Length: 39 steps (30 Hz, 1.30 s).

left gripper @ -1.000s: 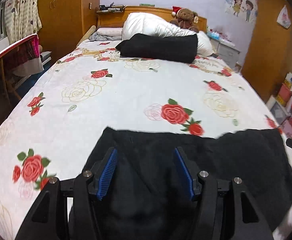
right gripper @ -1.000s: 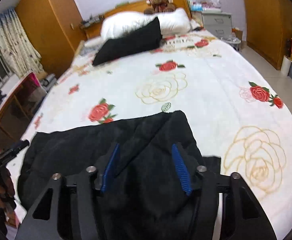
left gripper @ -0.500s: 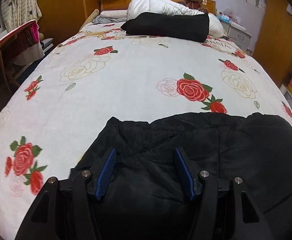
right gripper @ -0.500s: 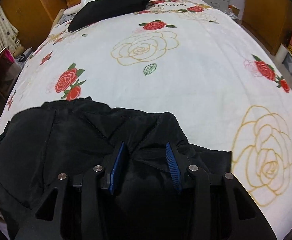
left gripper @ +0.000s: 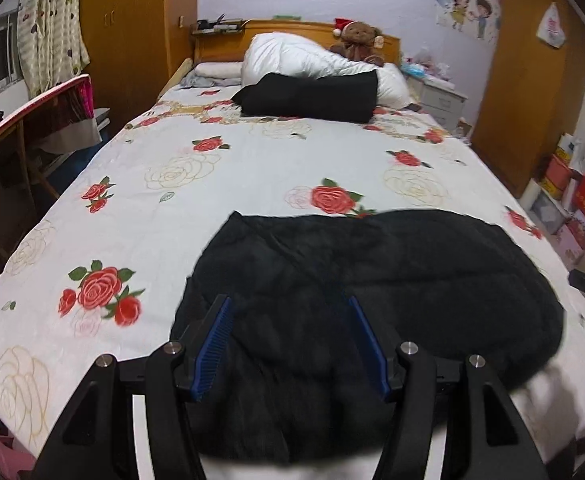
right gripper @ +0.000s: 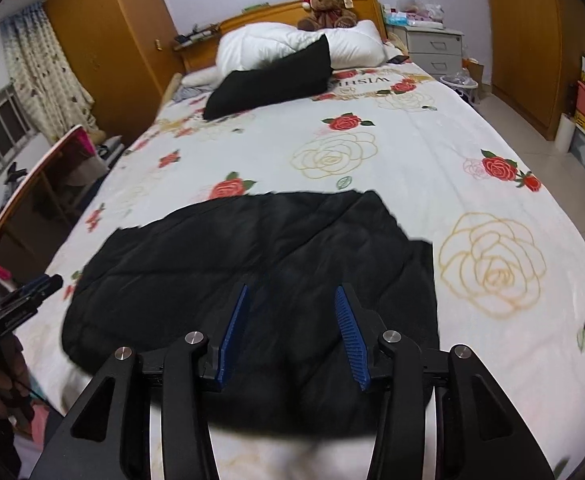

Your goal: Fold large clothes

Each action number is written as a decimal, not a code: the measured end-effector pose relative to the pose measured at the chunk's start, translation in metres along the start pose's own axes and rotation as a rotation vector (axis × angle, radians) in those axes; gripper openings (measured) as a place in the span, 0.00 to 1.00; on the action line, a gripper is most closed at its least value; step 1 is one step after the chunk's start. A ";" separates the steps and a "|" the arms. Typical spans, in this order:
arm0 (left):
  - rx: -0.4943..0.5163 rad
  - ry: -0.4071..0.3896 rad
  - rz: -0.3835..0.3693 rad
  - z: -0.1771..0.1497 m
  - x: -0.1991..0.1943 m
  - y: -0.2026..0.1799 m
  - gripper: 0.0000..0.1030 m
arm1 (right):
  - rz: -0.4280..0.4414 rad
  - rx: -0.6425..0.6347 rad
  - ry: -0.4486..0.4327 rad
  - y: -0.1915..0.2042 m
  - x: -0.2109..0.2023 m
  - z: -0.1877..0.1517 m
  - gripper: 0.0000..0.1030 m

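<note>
A large black garment (left gripper: 372,280) lies spread across the foot end of the bed (left gripper: 252,168), on the rose-patterned sheet, its far edge roughly straight and its near edge hanging toward the person. In the right wrist view the same piece (right gripper: 252,256) shows as a broad, roughly rectangular slab with a stepped corner on its right side, which suggests at least one layer is already doubled over (the dark cloth hides its seams, so the count of folds is a guess).

The left tool (left gripper: 290,344) hovers over the near left part of the garment with its blue pads wide apart, gripping nothing. The right tool (right gripper: 290,336) does the same over the near right part, jaws parted and empty.

Judging from this, the task is midway: the garment is laid out and flattened, but it remains wide and wants further folding into a compact bundle. A second black bundle (left gripper: 308,96) rests near the pillows (left gripper: 292,56) at the head of the bed, possibly finished work.
</note>
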<state>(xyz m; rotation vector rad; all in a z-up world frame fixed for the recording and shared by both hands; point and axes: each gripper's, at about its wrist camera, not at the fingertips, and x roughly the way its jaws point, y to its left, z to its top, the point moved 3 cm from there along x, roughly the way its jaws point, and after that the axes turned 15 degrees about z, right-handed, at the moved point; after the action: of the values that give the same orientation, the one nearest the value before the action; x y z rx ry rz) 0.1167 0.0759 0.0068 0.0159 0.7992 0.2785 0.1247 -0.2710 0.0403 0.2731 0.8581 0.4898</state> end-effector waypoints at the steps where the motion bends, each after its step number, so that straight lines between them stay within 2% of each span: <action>1: 0.004 -0.007 -0.004 -0.005 -0.011 0.000 0.60 | 0.007 -0.005 -0.007 0.007 -0.007 -0.006 0.47; 3: 0.014 -0.017 -0.013 -0.013 -0.028 -0.002 0.60 | 0.006 -0.018 -0.020 0.018 -0.019 -0.017 0.51; 9: 0.022 -0.035 -0.046 -0.038 -0.067 -0.006 0.60 | 0.005 -0.056 -0.045 0.046 -0.048 -0.048 0.53; 15: 0.052 -0.021 -0.070 -0.071 -0.088 -0.015 0.60 | 0.008 -0.090 -0.049 0.073 -0.055 -0.080 0.55; 19: 0.072 -0.004 -0.086 -0.088 -0.092 -0.021 0.60 | 0.001 -0.123 -0.025 0.086 -0.050 -0.097 0.55; 23: 0.083 0.012 -0.074 -0.101 -0.090 -0.023 0.60 | -0.015 -0.151 -0.011 0.092 -0.043 -0.105 0.65; 31: 0.053 0.055 -0.073 -0.110 -0.074 -0.020 0.60 | -0.032 -0.141 0.045 0.087 -0.024 -0.118 0.65; 35: 0.074 0.044 -0.027 -0.110 -0.074 -0.022 0.60 | -0.033 -0.141 0.052 0.088 -0.022 -0.120 0.65; 39: 0.069 0.064 -0.054 -0.110 -0.070 -0.023 0.60 | -0.031 -0.134 0.061 0.085 -0.020 -0.120 0.65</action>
<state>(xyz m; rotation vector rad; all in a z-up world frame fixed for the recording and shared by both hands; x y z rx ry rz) -0.0021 0.0258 -0.0232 0.0505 0.8708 0.2013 -0.0057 -0.2040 0.0137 0.1222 0.8838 0.5265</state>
